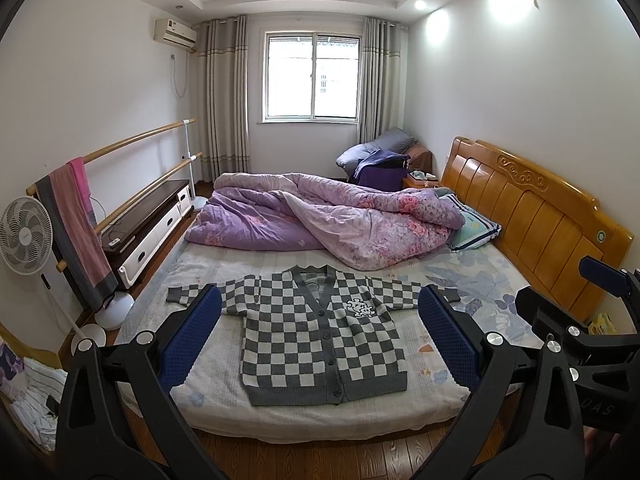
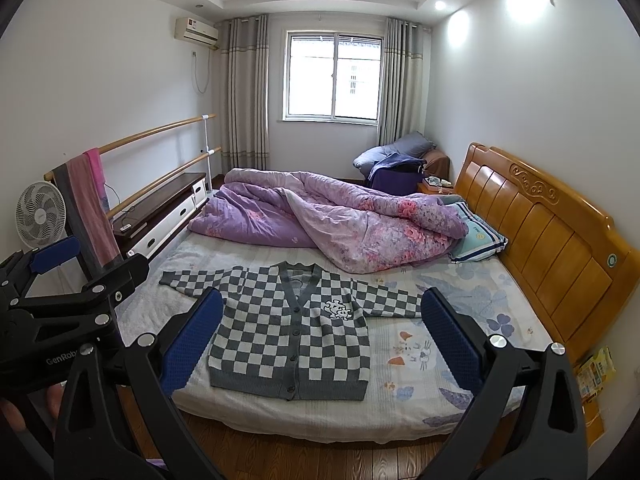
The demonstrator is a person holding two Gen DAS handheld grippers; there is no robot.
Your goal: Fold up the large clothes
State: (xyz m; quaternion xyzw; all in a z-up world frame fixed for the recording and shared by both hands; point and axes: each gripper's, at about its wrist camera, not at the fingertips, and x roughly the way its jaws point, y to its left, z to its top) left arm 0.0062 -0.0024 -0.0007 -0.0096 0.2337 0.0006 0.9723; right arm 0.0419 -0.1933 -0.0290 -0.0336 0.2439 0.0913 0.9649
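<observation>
Bare sheet (image 1: 452, 280) rings the cardigan (image 1: 320, 336) on all sides; the heaped quilt (image 1: 328, 220) blocks behind it, the headboard (image 1: 532, 216) on the right.

Gray/white checked cardigan (image 1: 320, 332) flat, sleeves spread.

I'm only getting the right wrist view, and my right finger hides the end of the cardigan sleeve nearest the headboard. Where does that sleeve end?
Observer: In the left wrist view, the cardigan sleeve ends in a dark cuff lying flat on the sheet, short of the headboard.
Operator: What's below the fan? The other gripper blocks it.
Observer: A heap of white cloth sits low at the left edge, under the fan.
Operator: Is the left gripper open?
Observer: Yes, the left gripper has its jaws wide apart and holds nothing.
</observation>
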